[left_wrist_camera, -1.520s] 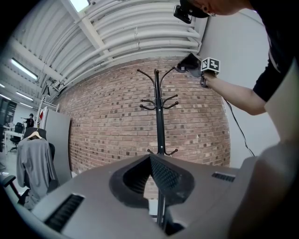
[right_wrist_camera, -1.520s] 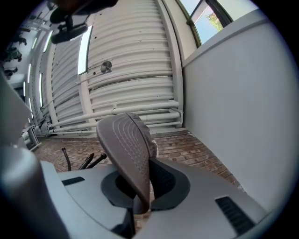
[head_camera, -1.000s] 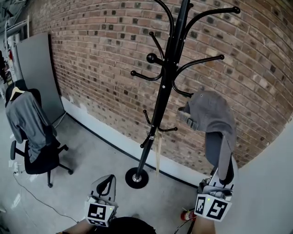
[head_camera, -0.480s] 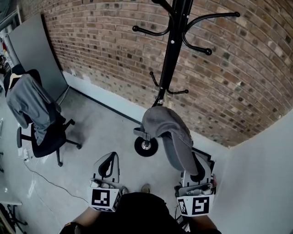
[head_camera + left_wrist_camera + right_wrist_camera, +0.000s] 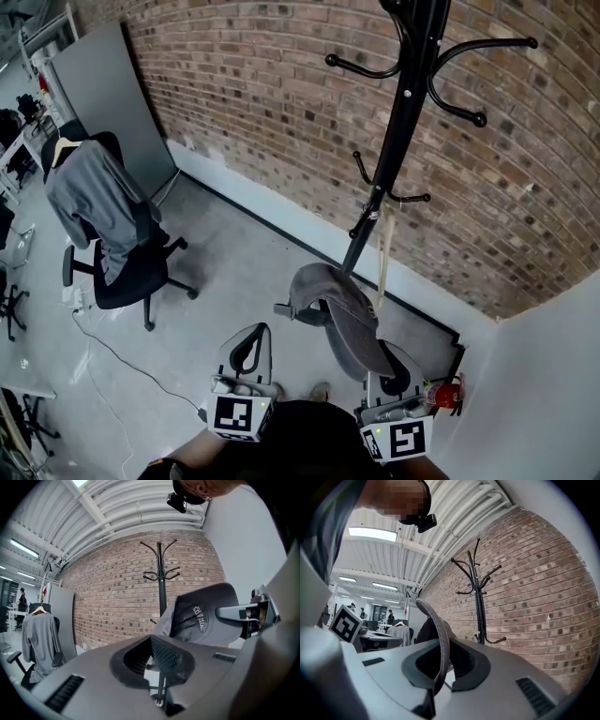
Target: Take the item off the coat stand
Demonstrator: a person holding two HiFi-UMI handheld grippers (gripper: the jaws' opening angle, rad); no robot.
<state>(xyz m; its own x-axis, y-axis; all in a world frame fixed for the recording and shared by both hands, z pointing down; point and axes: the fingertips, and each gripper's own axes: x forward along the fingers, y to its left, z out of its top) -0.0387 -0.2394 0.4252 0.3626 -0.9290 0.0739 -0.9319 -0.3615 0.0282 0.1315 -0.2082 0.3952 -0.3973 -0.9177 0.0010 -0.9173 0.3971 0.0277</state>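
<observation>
**Head view.** Both grippers are held low and close to the body, pointing forward and up. The left gripper [image 5: 248,349] has its jaws closed together with nothing in them. The right gripper [image 5: 397,367] is clenched on the brim of a grey fabric baseball cap [image 5: 330,298], whose crown arches up and to the left above the jaws. The cap is clear of the black metal coat stand [image 5: 398,141], which rises before the red brick wall [image 5: 253,103]. A black office chair [image 5: 141,272] draped with a grey garment [image 5: 98,202] stands well apart on the concrete floor [image 5: 234,272].

**Left gripper view.** The left gripper [image 5: 157,660] shows its jaws together, with only the stand's pole visible beyond them. The cap [image 5: 206,616] appears from its side, with white lettering across the crown that the head view does not show. The right gripper [image 5: 243,616] grips it from the right, and the coat stand [image 5: 161,573] shows bare hooks.

**Right gripper view.** The right gripper [image 5: 440,667] pinches the cap's curved brim [image 5: 439,639] edge-on between its jaws. The coat stand [image 5: 477,602] stands beyond, and the left gripper's marker cube [image 5: 344,623] is at the left.
</observation>
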